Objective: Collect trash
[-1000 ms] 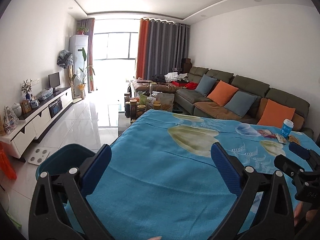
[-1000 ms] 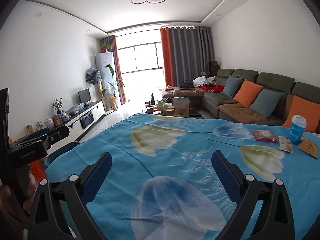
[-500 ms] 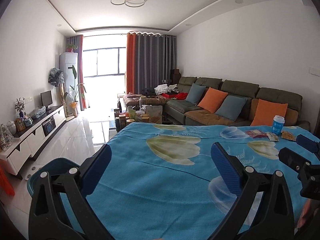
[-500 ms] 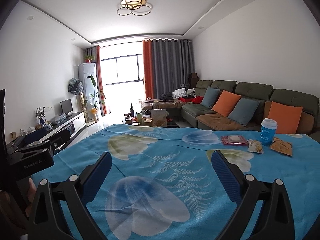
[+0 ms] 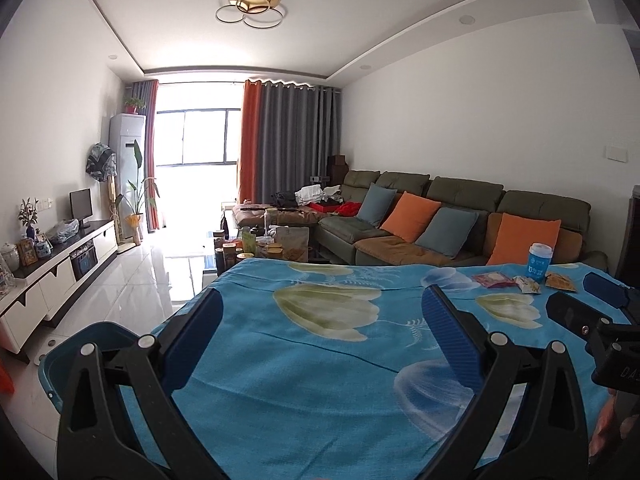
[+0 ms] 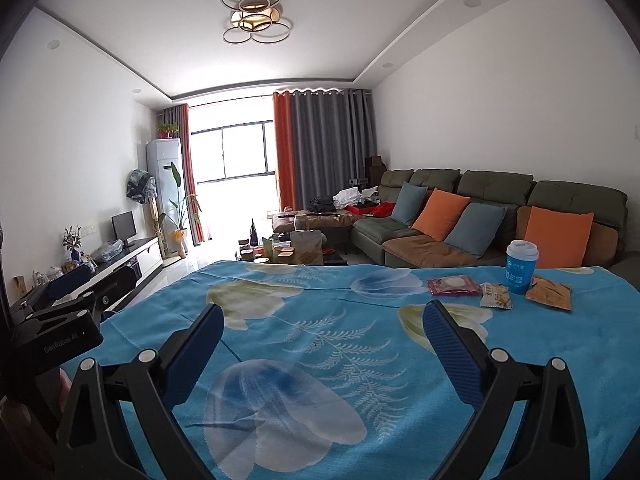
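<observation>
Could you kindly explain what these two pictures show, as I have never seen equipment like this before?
There is no robot here. A person holds one two-fingered tool in each hand, and a wide-angle camera on each looks forward between its fingers.

One picture comes from the left tool, the other from the right tool. The black arms with blue pads at the bottom are each tool's own fingers. Both are spread open and hold nothing.

Below them is a table under a blue flowered cloth. At its far right lie the things to collect: a blue cup standing upright, a red packet, a pale wrapper and an orange packet. A teal bin shows at the table's left edge.
</observation>
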